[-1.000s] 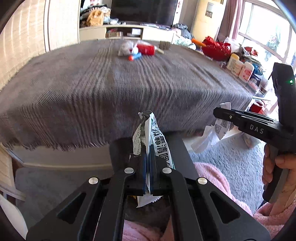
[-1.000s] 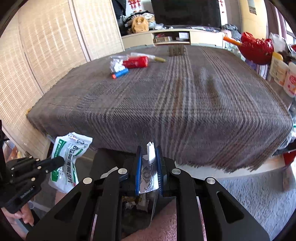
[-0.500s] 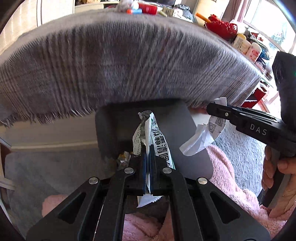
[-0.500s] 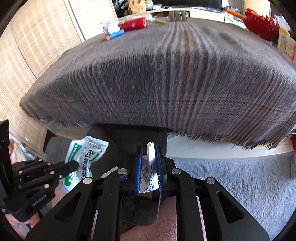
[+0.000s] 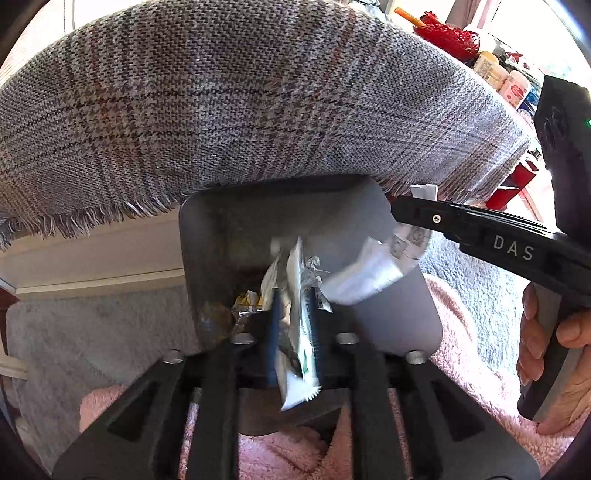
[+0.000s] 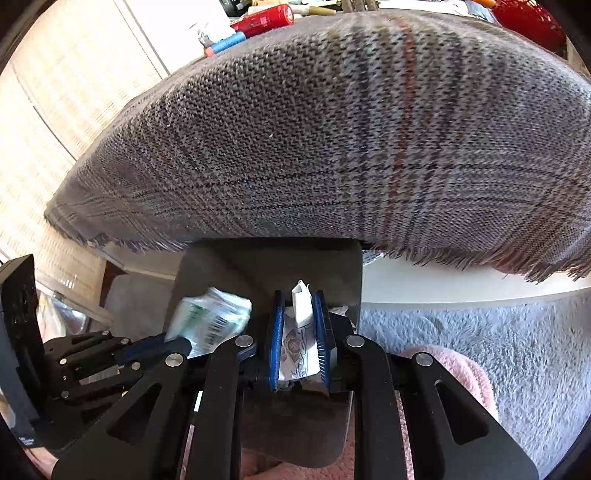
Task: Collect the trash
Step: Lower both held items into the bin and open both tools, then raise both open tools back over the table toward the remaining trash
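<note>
A grey bin [image 5: 240, 229] rests on a pink-robed lap, just under the table's fringed edge, with some wrappers inside. My left gripper [image 5: 293, 306] is over it and its jaws are opening. The green and white wrapper [image 5: 299, 332] hangs loose and tilted between the parted pads, blurred. In the right wrist view this wrapper [image 6: 210, 321] shows at the left gripper [image 6: 177, 343] tips, over the bin [image 6: 258, 266]. My right gripper [image 6: 299, 299] is beginning to open, but its blue pads still press the folded white paper [image 6: 301, 306]. From the left wrist view the paper [image 5: 369, 273] dangles below the right gripper [image 5: 399, 210].
A table under a grey plaid cloth [image 6: 332, 147] fills the upper view. A red bottle [image 6: 266, 18] and a blue item [image 6: 225, 44] lie at its far side. A red basket [image 5: 447, 35] and bottles [image 5: 487, 66] stand at the right. Grey carpet [image 6: 461, 350] covers the floor.
Both grippers have dropped from table height to just over the bin. The left jaws have parted and the green and white wrapper is slipping out. The right jaws look only slightly wider.
</note>
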`<state>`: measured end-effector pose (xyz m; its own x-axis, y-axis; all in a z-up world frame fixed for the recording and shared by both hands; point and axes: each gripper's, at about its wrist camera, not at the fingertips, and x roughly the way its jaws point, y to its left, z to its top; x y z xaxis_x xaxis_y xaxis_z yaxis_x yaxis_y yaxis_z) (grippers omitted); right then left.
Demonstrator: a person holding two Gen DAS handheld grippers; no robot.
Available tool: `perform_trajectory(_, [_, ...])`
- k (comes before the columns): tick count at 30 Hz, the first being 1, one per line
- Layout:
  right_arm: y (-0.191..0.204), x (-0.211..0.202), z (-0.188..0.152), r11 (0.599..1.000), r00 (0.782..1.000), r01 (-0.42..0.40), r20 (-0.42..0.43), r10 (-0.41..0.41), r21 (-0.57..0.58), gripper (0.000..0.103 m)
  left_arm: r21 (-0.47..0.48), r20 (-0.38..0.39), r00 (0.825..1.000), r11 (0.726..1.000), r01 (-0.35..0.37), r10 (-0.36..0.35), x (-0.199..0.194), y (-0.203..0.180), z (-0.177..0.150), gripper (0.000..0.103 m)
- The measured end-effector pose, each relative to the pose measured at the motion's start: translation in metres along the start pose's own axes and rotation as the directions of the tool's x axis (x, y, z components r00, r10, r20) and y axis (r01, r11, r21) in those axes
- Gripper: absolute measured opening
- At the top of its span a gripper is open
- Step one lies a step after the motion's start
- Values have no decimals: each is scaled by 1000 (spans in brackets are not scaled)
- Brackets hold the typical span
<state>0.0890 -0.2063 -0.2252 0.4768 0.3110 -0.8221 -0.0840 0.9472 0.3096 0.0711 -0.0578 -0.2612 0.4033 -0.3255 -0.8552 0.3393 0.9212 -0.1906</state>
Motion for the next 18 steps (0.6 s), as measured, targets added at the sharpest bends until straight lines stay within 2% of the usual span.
perform_trajectory(1, [0, 1, 0, 1000, 1000, -6, -4, 6, 3, 24, -1, 1, 1000, 1000, -2, 2, -3, 3, 0, 31])
perform_trajectory(3, [1, 1, 0, 1000, 1000, -10, -3, 10, 7, 54, 0, 5, 1000, 1000, -7, 7, -7, 9, 0, 35])
perform_trajectory(4, [2, 0, 0, 1000, 1000, -8, 3, 7, 7, 58, -1, 6, 1000, 1000, -8, 8, -10, 13, 1, 36])
perform_trajectory(7, [3, -4, 1, 1000, 1000, 13, 9, -13, -1, 59, -4, 14, 1000, 1000, -17, 17, -17, 17, 4, 43])
perform_trajectory(11, [3, -12, 2, 999, 999, 29, 30, -30, 16, 90, 10, 44, 998, 999, -37, 37, -32, 18, 6, 71])
perform_trajectory(12, [3, -15, 3, 999, 999, 34, 37, -35, 20, 98, 11, 52, 998, 999, -43, 42, -37, 18, 6, 74])
perform_trajectory(14, [0, -20, 4, 999, 998, 47, 45, -48, 22, 100, 11, 64, 997, 999, -47, 46, -45, 17, 7, 84])
perform_trajectory(18, [-4, -34, 9, 998, 997, 62, 52, -62, 14, 100, 13, 88, 995, 998, -54, 53, -63, 16, 8, 95])
